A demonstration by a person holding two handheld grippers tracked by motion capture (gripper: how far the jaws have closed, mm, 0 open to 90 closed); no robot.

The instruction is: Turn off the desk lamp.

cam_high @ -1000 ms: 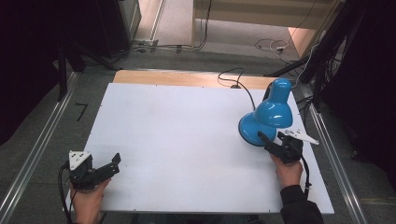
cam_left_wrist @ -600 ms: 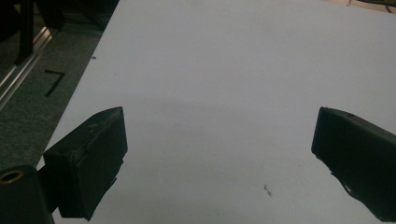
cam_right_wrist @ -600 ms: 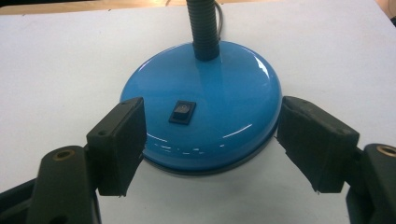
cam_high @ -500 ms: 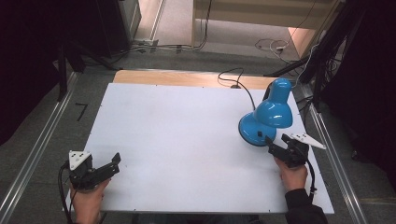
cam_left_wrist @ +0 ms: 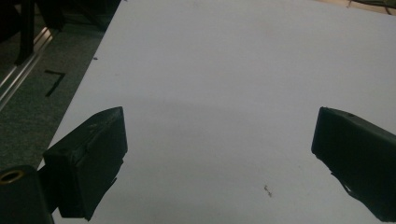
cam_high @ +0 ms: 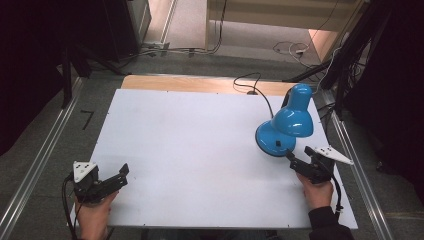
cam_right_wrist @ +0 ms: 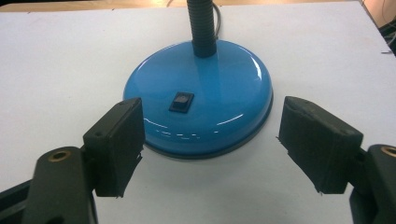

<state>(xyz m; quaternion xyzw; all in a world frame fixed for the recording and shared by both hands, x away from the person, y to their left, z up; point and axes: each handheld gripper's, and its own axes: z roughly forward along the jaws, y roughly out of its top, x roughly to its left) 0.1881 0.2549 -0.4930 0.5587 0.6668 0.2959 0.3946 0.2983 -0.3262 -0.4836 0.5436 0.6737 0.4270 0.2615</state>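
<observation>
Lamp [cam_high: 285,127]: I see one blue desk lamp, its round base just ahead of my right gripper [cam_right_wrist: 208,144].
Handling: I judge it bottom-heavy, glossy, slippery; grip the ribbed neck [cam_right_wrist: 202,28].
Jaws: spread on both.
Left gripper [cam_high: 120,175]: far left of the lamp, over bare table [cam_high: 190,150].
Count: one lamp, one rocker switch [cam_right_wrist: 181,101], two grippers.

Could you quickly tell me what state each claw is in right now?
Left claw: open, holding nothing, over the table.
Right claw: open, holding nothing, facing the blue lamp base.

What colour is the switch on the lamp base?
Black, a small rocker switch set in the glossy blue lamp base; clearest in the right gripper view.
</observation>
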